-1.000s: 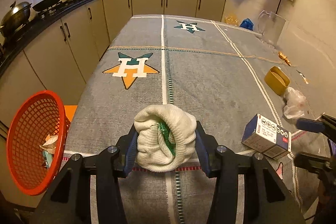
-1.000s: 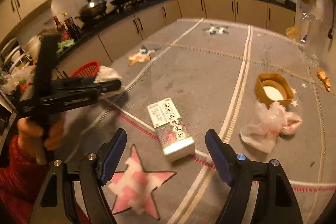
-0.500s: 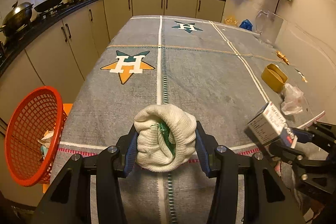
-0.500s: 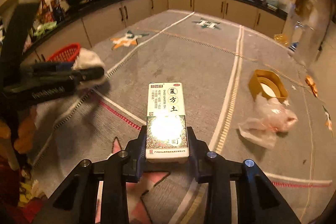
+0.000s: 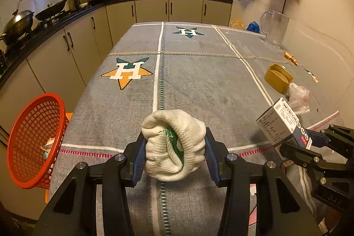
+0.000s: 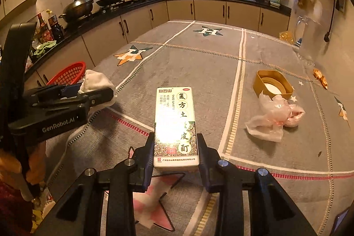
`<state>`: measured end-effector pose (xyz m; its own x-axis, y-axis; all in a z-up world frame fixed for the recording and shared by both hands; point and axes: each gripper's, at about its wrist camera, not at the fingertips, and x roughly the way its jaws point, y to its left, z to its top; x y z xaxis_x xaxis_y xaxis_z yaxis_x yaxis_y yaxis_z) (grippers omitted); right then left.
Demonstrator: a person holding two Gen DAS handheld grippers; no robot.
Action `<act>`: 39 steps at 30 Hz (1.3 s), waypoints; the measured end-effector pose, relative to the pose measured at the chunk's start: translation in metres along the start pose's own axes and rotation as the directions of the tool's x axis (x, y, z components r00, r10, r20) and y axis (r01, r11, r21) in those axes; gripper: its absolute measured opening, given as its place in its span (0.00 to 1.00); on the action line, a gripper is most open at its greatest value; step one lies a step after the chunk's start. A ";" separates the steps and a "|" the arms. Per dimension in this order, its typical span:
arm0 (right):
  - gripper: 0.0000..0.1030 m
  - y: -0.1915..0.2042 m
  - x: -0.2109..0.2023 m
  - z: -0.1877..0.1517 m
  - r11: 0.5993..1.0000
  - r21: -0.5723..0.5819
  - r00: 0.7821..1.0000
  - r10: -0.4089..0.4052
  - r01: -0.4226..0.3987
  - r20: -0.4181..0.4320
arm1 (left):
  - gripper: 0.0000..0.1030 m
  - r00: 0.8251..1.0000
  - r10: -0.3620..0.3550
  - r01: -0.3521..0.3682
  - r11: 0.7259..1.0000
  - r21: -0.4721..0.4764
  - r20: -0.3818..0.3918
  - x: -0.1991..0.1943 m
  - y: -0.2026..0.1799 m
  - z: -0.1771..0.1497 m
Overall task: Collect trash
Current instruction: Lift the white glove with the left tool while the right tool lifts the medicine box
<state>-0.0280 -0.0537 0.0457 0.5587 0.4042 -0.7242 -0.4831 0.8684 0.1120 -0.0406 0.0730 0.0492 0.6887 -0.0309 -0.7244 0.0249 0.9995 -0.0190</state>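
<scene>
My left gripper point(image 5: 174, 154) is shut on a balled-up white knitted glove point(image 5: 173, 147) with a green patch, held above the near end of the grey tablecloth point(image 5: 194, 81). The same glove point(image 6: 97, 82) shows at the left of the right wrist view. My right gripper point(image 6: 176, 155) is shut on a white medicine box point(image 6: 176, 125) with green print, lifted off the cloth; that box point(image 5: 284, 125) appears at the right of the left wrist view. A red mesh basket point(image 5: 35, 138) with some paper inside stands off the table's left edge.
On the cloth to the right lie a crumpled clear plastic bag point(image 6: 274, 116) and a yellow tape ring point(image 6: 273, 85). Small golden wrappers point(image 6: 319, 79) sit near the wall. A glass jug point(image 5: 274, 28) stands at the far right. Kitchen cabinets and counter line the left.
My right gripper closed on the medicine box and lifted it off the cloth. The left gripper kept its hold on the glove and drifted slightly, so the basket looks nearer.
</scene>
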 end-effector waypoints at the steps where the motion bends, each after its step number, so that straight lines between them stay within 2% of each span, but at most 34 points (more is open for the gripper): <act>1: 0.36 0.000 0.000 0.000 1.000 0.003 1.000 0.002 -0.002 0.000 | 0.45 1.000 0.002 -0.002 1.000 0.001 0.001 0.000 0.000 0.000; 30: 0.37 0.019 -0.005 0.000 1.000 -0.014 1.000 0.025 -0.025 -0.010 | 0.45 0.998 0.037 -0.037 0.999 -0.019 0.041 -0.023 0.012 -0.008; 39: 0.37 0.029 -0.019 0.000 0.999 -0.032 1.000 0.010 -0.009 0.011 | 0.45 0.997 0.038 -0.037 0.999 -0.029 0.060 -0.038 0.015 -0.013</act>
<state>-0.0532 -0.0361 0.0628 0.5611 0.4155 -0.7159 -0.5094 0.8551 0.0971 -0.0759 0.0894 0.0672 0.7313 0.0073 -0.6820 -0.0214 0.9997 -0.0121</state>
